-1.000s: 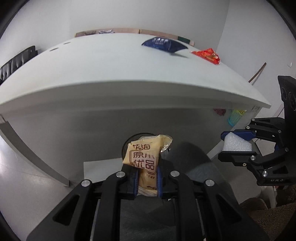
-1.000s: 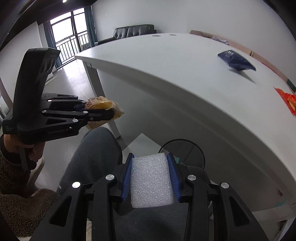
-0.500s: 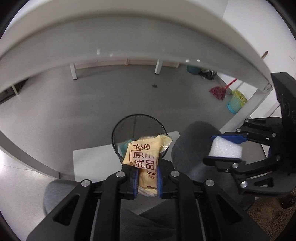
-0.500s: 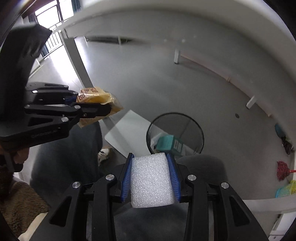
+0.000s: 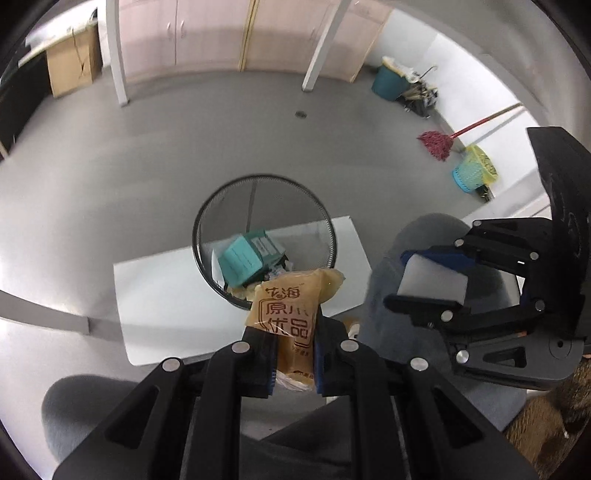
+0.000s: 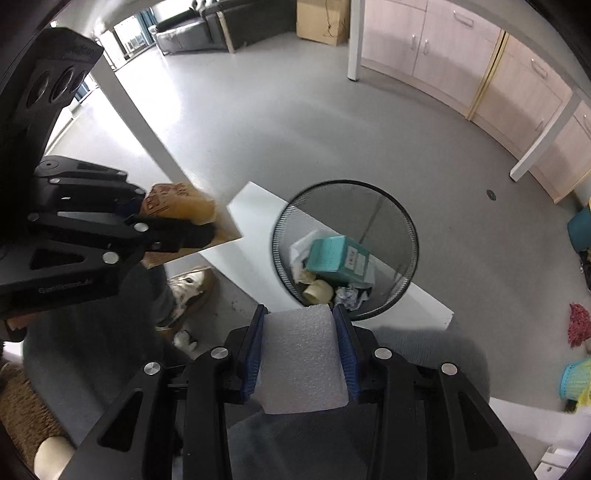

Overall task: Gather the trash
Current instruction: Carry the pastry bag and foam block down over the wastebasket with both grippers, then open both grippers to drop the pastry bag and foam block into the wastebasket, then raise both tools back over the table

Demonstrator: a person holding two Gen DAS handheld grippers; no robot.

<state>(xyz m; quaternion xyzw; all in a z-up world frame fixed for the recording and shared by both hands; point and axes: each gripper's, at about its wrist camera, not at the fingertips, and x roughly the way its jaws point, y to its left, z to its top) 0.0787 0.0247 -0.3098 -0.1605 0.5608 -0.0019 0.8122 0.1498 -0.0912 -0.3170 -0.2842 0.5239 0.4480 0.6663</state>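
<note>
Office interior. Grey floor (image 5: 147, 155) beneath white table legs (image 5: 118, 55); pale wood cabinets (image 6: 454, 55) along the wall; black leather sofa (image 6: 184, 33) near a window; cardboard box (image 5: 72, 70); black mesh wastebasket (image 6: 402, 229); red mop (image 5: 437, 144) and teal bucket (image 5: 386, 83) in a corner.

The right tool (image 6: 301, 354) grips a white foam block (image 6: 301, 360) above the mesh wastebasket (image 6: 408, 236) holding a teal box (image 6: 338, 258).

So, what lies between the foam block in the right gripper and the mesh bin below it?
Nothing: in the right wrist view the foam block meets the bin's near rim directly.
</note>
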